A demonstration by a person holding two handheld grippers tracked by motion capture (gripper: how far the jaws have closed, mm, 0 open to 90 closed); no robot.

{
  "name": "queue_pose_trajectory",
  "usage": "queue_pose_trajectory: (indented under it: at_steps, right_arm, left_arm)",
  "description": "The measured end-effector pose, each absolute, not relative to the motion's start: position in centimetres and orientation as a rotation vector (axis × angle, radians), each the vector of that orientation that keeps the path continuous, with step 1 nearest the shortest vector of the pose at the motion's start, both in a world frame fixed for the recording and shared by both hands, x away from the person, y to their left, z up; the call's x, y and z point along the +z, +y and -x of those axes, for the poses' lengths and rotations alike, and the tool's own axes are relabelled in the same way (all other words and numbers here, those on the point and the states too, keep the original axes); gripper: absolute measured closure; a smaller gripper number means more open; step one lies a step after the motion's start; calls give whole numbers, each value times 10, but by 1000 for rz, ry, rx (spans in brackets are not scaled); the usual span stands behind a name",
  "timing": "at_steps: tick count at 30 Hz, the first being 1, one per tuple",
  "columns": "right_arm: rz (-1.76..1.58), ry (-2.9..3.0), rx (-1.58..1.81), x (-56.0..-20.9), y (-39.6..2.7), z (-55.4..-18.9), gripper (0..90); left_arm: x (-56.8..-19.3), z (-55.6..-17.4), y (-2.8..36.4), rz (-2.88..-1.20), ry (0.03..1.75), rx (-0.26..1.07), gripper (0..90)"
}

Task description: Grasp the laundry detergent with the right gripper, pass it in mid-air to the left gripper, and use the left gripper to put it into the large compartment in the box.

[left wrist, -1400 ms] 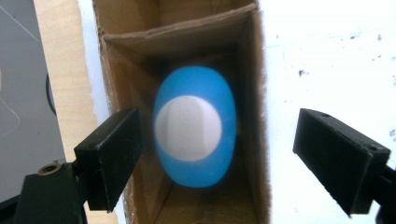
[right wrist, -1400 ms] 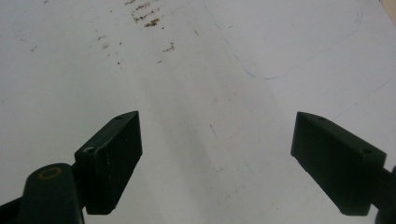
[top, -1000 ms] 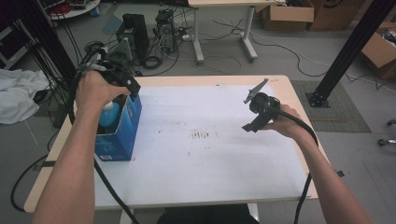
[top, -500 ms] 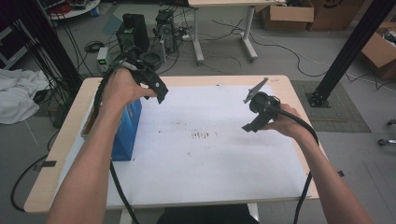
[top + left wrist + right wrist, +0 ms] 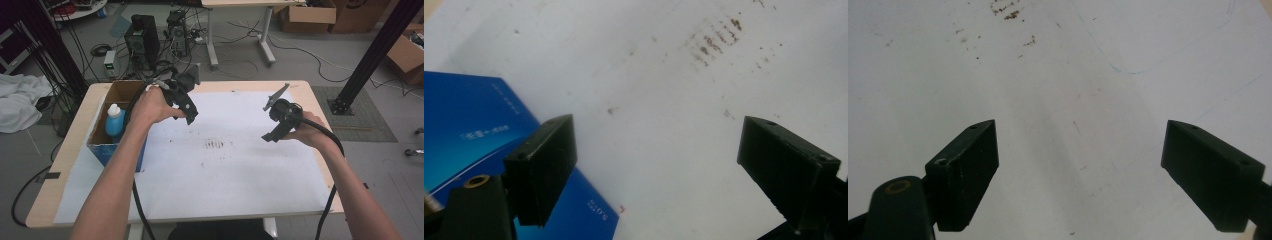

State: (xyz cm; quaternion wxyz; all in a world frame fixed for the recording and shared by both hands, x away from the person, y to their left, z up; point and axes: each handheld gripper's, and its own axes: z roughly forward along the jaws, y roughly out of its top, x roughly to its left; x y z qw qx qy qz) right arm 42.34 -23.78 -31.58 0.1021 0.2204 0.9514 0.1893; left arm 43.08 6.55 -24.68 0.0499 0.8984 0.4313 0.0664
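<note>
An open-topped blue cardboard box (image 5: 100,147) stands at the table's left side. In it a blue bottle with a white cap (image 5: 115,121) stands upright. My left gripper (image 5: 186,107) hangs above the white paper just right of the box. In the left gripper view it (image 5: 656,145) is open and holds nothing, with the box's blue side (image 5: 474,135) at lower left. My right gripper (image 5: 277,125) hovers over the right part of the paper. The right gripper view shows it (image 5: 1080,145) open wide over bare paper.
White paper (image 5: 225,175) covers most of the wooden table (image 5: 65,165), with brown stains (image 5: 215,145) near its middle and a faint pen line (image 5: 1148,67) on its right part. Cables trail from both grippers. Computers, boxes and a black post stand on the floor beyond.
My left gripper has lifted away from the blue box and moved right over the paper, leaving the bottle in the box uncovered. The right gripper has stayed put.
</note>
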Motion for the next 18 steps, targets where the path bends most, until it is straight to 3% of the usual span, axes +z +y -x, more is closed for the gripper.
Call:
queue_pose_trajectory:
  at_steps: [18]
  right_arm:
    - [-658,2801,543,-311,-239,-422,152]
  left_arm:
    - [-284,-424,47,-2770,1216,193,174]
